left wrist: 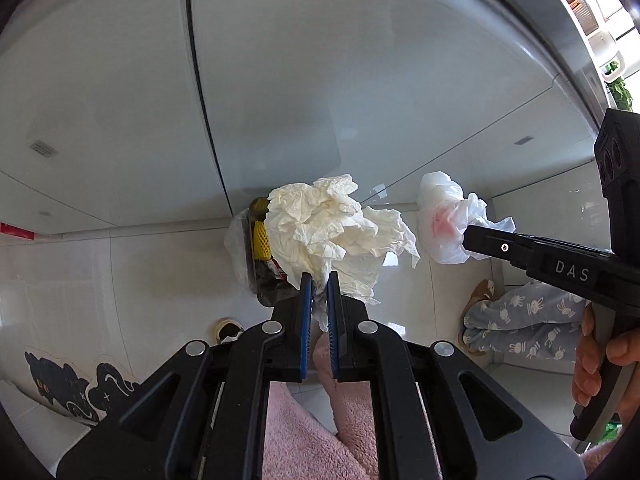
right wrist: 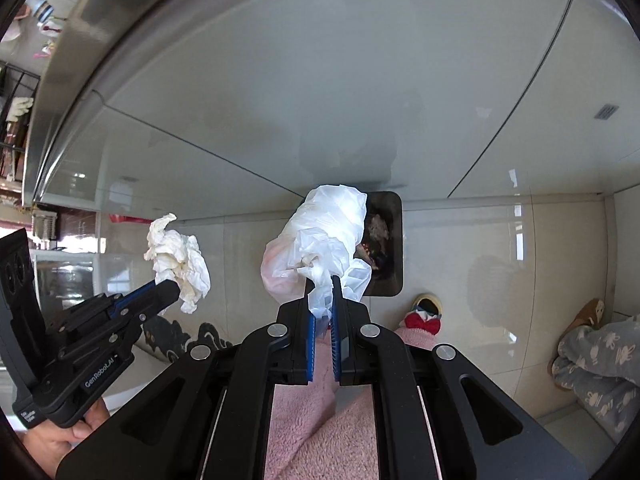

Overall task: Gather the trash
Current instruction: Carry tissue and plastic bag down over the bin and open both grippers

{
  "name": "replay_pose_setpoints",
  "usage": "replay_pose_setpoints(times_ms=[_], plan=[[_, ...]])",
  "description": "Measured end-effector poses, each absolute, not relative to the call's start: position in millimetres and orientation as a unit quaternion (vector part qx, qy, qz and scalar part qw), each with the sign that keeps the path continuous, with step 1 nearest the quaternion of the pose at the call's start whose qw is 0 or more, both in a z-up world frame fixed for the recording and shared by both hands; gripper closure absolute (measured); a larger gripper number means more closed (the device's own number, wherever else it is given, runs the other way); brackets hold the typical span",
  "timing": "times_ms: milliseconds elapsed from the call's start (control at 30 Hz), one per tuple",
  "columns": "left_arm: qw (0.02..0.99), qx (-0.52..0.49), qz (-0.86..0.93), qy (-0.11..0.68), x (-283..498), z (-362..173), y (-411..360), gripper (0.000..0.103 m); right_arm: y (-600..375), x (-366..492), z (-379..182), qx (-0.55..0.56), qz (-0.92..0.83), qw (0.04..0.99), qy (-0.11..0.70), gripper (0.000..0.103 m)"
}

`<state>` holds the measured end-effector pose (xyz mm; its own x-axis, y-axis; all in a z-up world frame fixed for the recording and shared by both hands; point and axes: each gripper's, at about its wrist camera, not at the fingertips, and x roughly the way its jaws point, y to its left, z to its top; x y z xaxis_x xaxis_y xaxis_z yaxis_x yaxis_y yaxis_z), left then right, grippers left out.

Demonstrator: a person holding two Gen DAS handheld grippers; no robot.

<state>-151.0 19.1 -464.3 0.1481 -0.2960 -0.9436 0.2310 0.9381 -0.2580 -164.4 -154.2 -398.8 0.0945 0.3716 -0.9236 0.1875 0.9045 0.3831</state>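
Note:
My left gripper (left wrist: pixel 319 280) is shut on a crumpled cream paper towel (left wrist: pixel 332 228), held above the floor. The same wad (right wrist: pixel 178 256) shows in the right wrist view at the tip of the left gripper (right wrist: pixel 170 286). My right gripper (right wrist: pixel 322 282) is shut on a crumpled white plastic bag (right wrist: pixel 320 236) with a faint pink patch. In the left wrist view that bag (left wrist: pixel 448 220) hangs from the right gripper (left wrist: pixel 468 236) at the right. Below both loads stands a dark, bag-lined trash bin (right wrist: pixel 390 240) holding scraps; the towel partly hides the bin (left wrist: pixel 264 264).
White glossy cabinet doors (left wrist: pixel 280 80) rise behind the bin. The floor is pale tile (right wrist: pixel 500 260). Pink fleece trouser legs (right wrist: pixel 320 420) and slippers (right wrist: pixel 426 312) are right below me. Someone in bunny-print pyjamas (right wrist: pixel 596 368) stands at the right. A black cat-shaped mat (left wrist: pixel 68 392) lies at the left.

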Motion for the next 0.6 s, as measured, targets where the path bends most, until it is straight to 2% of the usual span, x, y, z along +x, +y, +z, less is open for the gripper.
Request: replay_pose_setpoints(times_ms=[300,533,600], plan=[[0.723,-0.042,-0.166,0.67,-128.8,-536.7,13.7,0.097,-146.4,-143.4,-467.4,0.245,0.046,0.673,0.697,0.095],[0.72,-0.047,-0.16,0.674,-120.8,-552.8,10.6,0.094,-146.4,-138.5,-485.0,0.263,0.039,0.667,0.696,0.092],[0.719,-0.05,-0.159,0.675,-118.4,-552.4,10.1,0.088,-147.4,-135.2,-486.4,0.269,0.039,0.664,0.696,0.091]])
